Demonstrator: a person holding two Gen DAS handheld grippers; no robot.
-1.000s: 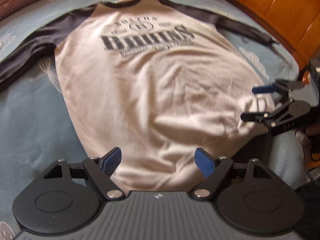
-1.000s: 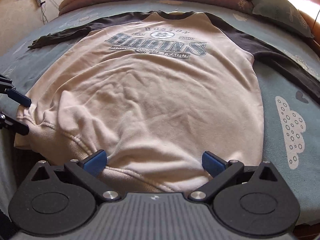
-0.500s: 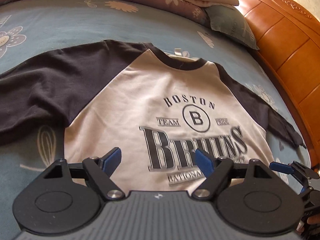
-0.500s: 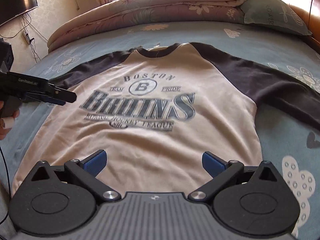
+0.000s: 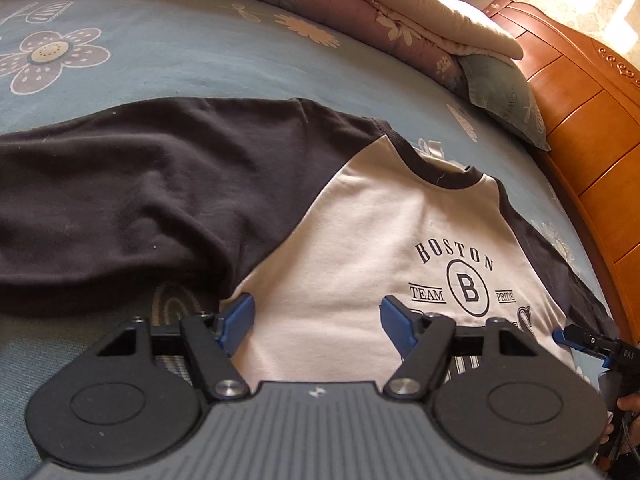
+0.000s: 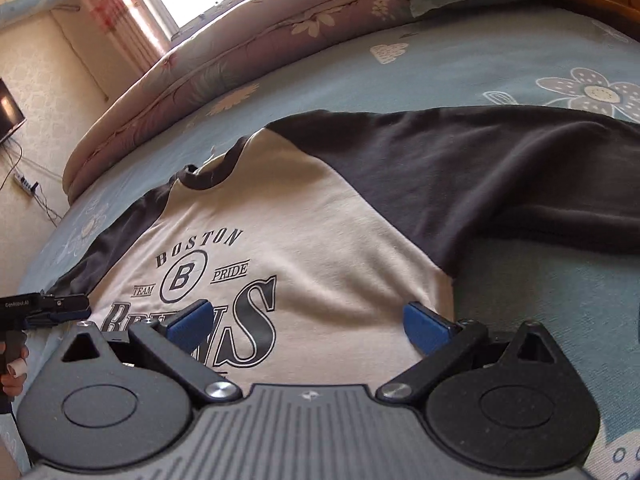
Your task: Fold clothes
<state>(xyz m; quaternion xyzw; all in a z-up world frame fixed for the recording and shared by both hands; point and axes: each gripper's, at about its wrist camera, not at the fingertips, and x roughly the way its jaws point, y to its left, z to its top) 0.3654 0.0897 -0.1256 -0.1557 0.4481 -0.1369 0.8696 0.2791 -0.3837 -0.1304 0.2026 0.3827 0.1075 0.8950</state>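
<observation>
A cream sweatshirt (image 5: 360,232) (image 6: 300,216) with dark sleeves and a "Boston Bruins" print lies flat, front up, on the bed. My left gripper (image 5: 316,322) hovers over its armpit, where the dark sleeve (image 5: 132,200) joins the body; its jaws are closing with nothing pressed between the blue pads. My right gripper (image 6: 308,322) stands open above the opposite armpit beside the other dark sleeve (image 6: 520,176). Each gripper shows at the edge of the other's view: the right gripper (image 5: 576,338) and the left gripper (image 6: 60,308).
The blue flowered bedsheet (image 5: 160,52) surrounds the shirt. A rolled quilt (image 5: 360,4) and a pillow (image 5: 504,92) lie at the head. The wooden headboard (image 5: 580,92) stands at the right. A person's hand (image 6: 12,364) holds the left gripper's handle.
Both grippers moved from the shirt's hem up toward its shoulders and rolled. The left jaws have narrowed a little. The shirt has not moved.
</observation>
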